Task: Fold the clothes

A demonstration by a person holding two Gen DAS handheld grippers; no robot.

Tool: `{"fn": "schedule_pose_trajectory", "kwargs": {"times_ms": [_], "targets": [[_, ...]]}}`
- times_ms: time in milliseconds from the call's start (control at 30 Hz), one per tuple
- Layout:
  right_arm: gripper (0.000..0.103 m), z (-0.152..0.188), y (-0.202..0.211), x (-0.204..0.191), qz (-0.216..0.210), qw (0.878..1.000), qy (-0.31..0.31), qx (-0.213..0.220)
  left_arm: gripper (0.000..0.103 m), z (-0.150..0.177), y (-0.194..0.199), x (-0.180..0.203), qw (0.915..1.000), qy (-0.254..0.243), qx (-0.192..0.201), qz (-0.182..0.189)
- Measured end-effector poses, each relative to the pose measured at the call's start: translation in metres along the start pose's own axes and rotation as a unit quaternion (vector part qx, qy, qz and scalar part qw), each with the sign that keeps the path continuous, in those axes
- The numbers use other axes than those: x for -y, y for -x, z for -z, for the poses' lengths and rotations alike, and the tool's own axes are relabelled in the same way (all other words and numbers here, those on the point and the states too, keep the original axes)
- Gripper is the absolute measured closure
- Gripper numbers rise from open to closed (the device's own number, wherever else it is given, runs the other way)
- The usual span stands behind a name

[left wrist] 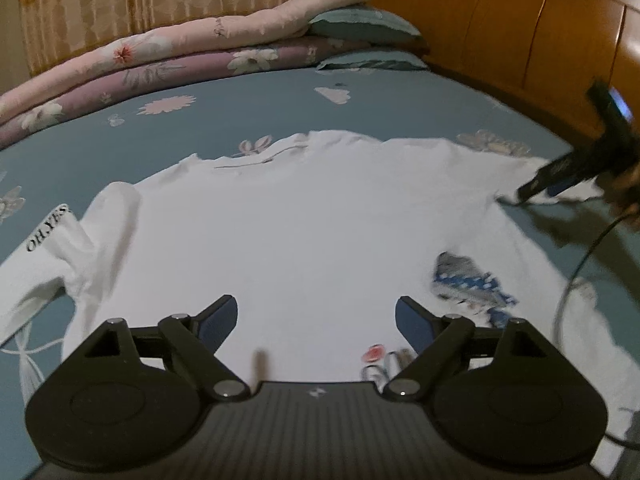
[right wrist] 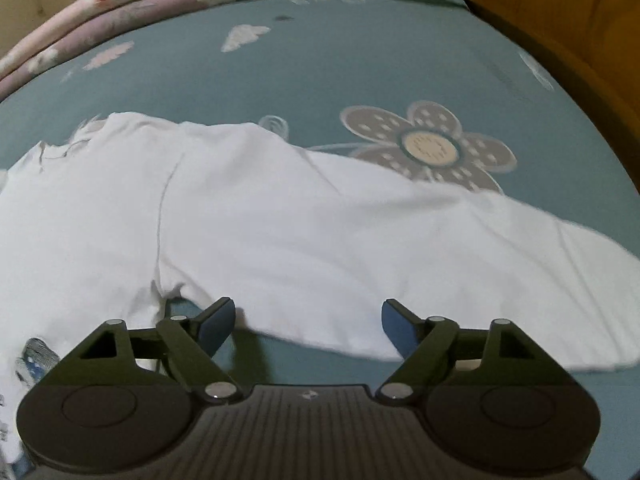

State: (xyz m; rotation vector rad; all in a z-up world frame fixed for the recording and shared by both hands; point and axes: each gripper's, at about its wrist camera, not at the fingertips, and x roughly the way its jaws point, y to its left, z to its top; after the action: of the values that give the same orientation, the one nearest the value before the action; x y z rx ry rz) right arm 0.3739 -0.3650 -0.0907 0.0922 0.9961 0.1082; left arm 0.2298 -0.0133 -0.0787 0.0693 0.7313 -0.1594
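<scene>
White tee (left wrist: 304, 216) flat on bed (left wrist: 240, 120), collar far, sleeves sideways, both tongs wide

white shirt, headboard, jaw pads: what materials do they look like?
White shirt: soft knit, probably cotton, matte; it drapes and creases.
Headboard: wood or wood veneer, glossy orange-brown, with highlights and panel grooves.
Left gripper pads: blue, matte, possibly rubber or foam; arms look like black plastic.
</scene>
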Motion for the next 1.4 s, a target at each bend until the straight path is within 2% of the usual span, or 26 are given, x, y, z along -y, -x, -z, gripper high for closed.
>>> {"fn": "schedule_pose_trajectory", "kwargs": {"times_ms": [233,467,533,667,733,833,900,967,1067,1133,1400], "targets": [[0.012,-0.029,-0.036,-0.033,0.018,1.0,-0.009,-0.001,0.015,0.003,0.001,-0.024,0.9994,0.03,0.003,-0.019],[0.01,-0.065,-0.082,-0.075,0.037,0.999,-0.017,0.003,0.015,0.009,-0.001,-0.049,0.9984,0.05,0.009,-0.026],[0.006,-0.074,-0.092,-0.071,0.061,0.998,-0.02,0.025,0.015,0.009,-0.004,-0.055,0.9984,0.051,0.01,-0.025],[0.004,-0.101,-0.101,-0.05,0.06,0.996,-0.062,0.02,0.015,0.002,-0.015,-0.061,0.999,0.038,0.008,-0.022],[0.004,-0.107,-0.092,-0.047,0.034,0.996,-0.081,0.013,0.015,-0.004,-0.018,-0.064,0.9993,0.032,0.01,-0.016],[0.002,-0.102,-0.065,-0.055,-0.037,0.995,-0.088,0.015,0.011,-0.017,-0.025,-0.067,0.9996,0.024,0.015,0.004],[0.001,-0.093,-0.056,-0.066,-0.089,0.993,-0.077,-0.001,0.01,-0.026,-0.032,-0.069,0.9995,0.013,0.022,0.016],[0.001,-0.087,-0.056,-0.077,-0.118,0.99,-0.068,-0.02,0.009,-0.031,-0.04,-0.07,0.9994,0.007,0.026,0.02],[0.001,-0.081,-0.076,-0.086,-0.099,0.993,-0.056,-0.035,0.009,-0.033,-0.05,-0.074,0.9993,0.0,0.031,0.022],[0.0,-0.085,-0.084,-0.089,-0.083,0.996,-0.042,-0.005,0.009,-0.029,-0.054,-0.077,0.9992,-0.002,0.031,0.026],[0.0,-0.102,-0.102,-0.125,-0.109,0.994,-0.023,-0.009,0.008,-0.023,-0.046,-0.092,0.9983,-0.001,0.051,0.027]]}}
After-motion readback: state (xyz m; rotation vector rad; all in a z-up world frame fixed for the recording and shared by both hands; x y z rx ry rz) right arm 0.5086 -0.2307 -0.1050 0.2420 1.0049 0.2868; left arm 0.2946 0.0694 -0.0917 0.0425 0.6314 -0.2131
